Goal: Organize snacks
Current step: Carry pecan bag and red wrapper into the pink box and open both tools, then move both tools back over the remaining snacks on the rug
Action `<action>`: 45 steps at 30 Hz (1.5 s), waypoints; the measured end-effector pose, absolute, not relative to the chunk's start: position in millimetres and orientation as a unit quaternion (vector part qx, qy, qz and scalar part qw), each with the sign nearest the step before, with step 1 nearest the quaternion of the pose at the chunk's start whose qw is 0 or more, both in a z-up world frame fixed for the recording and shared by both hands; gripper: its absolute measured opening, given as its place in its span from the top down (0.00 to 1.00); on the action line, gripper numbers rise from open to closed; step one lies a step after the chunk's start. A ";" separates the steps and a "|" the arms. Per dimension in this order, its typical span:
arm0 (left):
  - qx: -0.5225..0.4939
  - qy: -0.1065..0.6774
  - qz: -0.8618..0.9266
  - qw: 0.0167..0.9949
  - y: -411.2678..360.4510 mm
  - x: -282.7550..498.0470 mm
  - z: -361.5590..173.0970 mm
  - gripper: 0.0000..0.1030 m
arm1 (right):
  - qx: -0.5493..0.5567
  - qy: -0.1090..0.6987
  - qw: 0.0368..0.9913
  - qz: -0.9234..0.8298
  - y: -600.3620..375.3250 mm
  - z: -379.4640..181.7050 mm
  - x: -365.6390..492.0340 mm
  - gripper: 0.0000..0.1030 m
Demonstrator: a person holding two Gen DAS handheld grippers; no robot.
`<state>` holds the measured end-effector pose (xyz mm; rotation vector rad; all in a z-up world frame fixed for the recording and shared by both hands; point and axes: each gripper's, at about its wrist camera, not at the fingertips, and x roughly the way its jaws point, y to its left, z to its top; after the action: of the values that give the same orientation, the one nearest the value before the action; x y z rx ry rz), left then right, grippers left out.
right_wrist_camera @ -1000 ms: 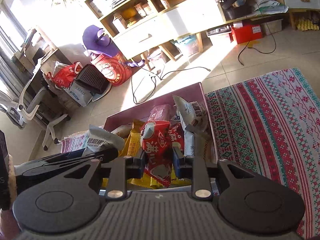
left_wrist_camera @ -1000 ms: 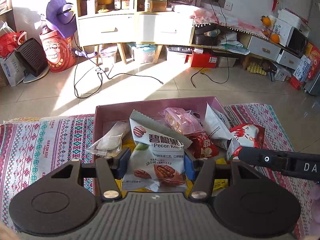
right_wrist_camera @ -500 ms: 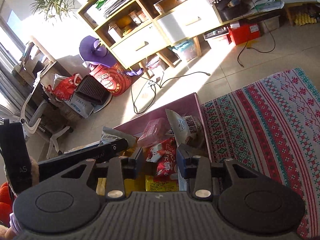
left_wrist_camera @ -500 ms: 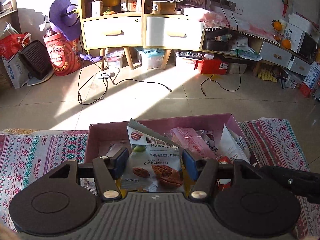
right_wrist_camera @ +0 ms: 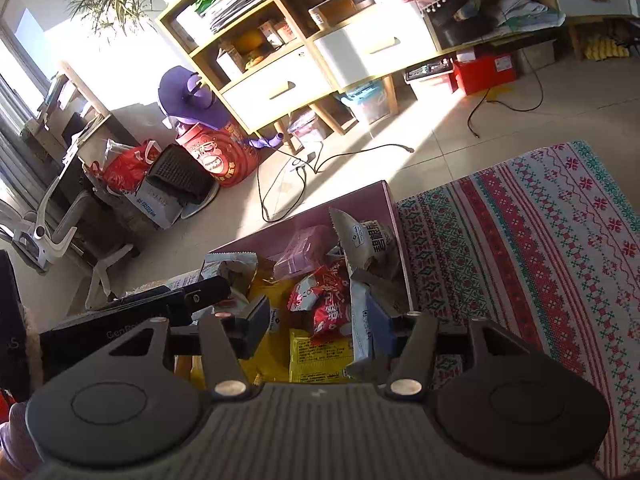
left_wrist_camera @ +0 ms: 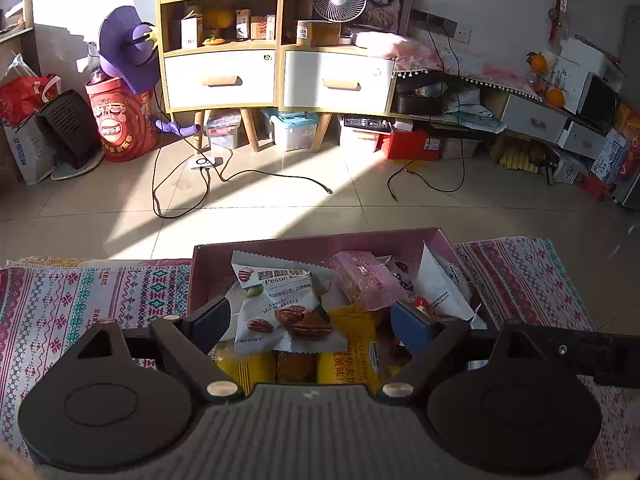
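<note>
— Where have they got to with the snacks?

— Both packets look to be let go. The left tongs (left_wrist_camera: 310,320), low in the middle of their frame, have just been opening and now stand wide; the pecan packet (left_wrist_camera: 280,300) lies between the pads but neither touches it. It rests on the heap in the pink box (left_wrist_camera: 304,240), centre of the frame.

— And the other hand?

— The right tongs (right_wrist_camera: 316,326) have been opening too, about half spread. The red packet (right_wrist_camera: 330,300) sits between them at mid-frame, free on the left pad; on the right I cannot tell. It lies on the yellow packets (right_wrist_camera: 320,356).

— So that's a drop-off?

— I'd say the release step, into the box on the patterned cloth (right_wrist_camera: 540,240) over the tabletop. I see no loose snacks on the cloth.

— What next?

— Lift both pairs straight up and clear without snagging a wrapper. The two sit close together over the box, so they'd best part cleanly.
</note>
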<state>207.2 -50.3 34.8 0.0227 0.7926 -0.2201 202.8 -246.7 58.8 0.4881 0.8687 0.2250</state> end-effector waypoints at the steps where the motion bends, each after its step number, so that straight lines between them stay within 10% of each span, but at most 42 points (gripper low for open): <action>1: 0.013 0.387 -0.109 0.916 -49.6 203.4 35.3 0.10 | 0.229 0.416 0.874 0.107 -246.1 60.5 200.2 0.47; 25: 0.036 0.397 -0.117 0.910 -12.4 102.1 25.4 0.00 | 0.109 0.409 0.902 0.084 -224.0 79.3 133.3 0.06; 45: 0.048 0.371 -0.123 0.919 -33.2 82.3 -20.4 0.00 | 0.015 0.432 0.900 0.061 -217.7 28.0 102.9 0.01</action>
<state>82.3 -33.2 -20.4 0.0994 0.7621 -0.2532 102.9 -217.7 28.0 0.0320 0.8937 0.1264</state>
